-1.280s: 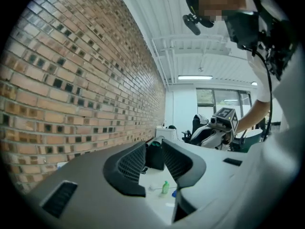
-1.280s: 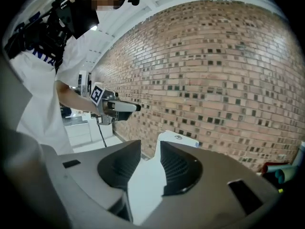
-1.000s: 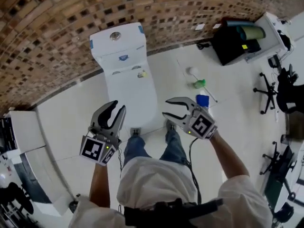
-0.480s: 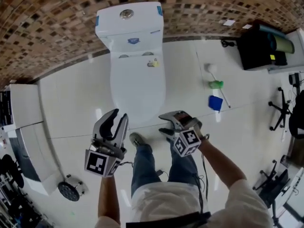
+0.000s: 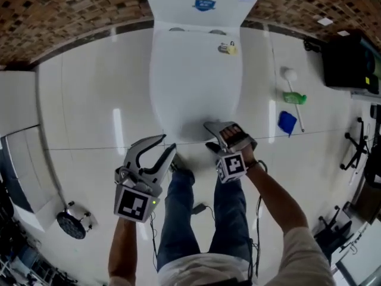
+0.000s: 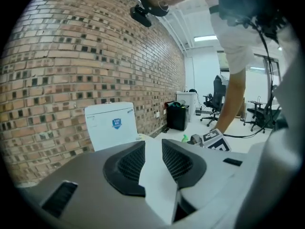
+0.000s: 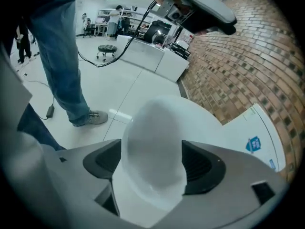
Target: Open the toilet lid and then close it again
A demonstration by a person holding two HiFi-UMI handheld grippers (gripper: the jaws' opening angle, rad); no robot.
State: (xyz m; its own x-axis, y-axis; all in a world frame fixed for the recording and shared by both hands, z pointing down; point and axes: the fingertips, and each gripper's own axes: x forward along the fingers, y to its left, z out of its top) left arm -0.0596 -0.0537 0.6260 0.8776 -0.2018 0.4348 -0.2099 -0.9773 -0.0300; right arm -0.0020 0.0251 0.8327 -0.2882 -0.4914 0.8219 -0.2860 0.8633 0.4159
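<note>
Toilet lid [image 5: 196, 82] closed, just beneath right tool [image 5: 209, 134].

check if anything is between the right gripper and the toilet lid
Nothing visible does. The right gripper, jaws just opening, hangs at the front edge of the closed toilet lid; only the lid shows between its jaws, not gripped.

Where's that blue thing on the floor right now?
In the head view, the blue object lies on the white floor to the right of the toilet, right beside the green-and-white brush.
</note>
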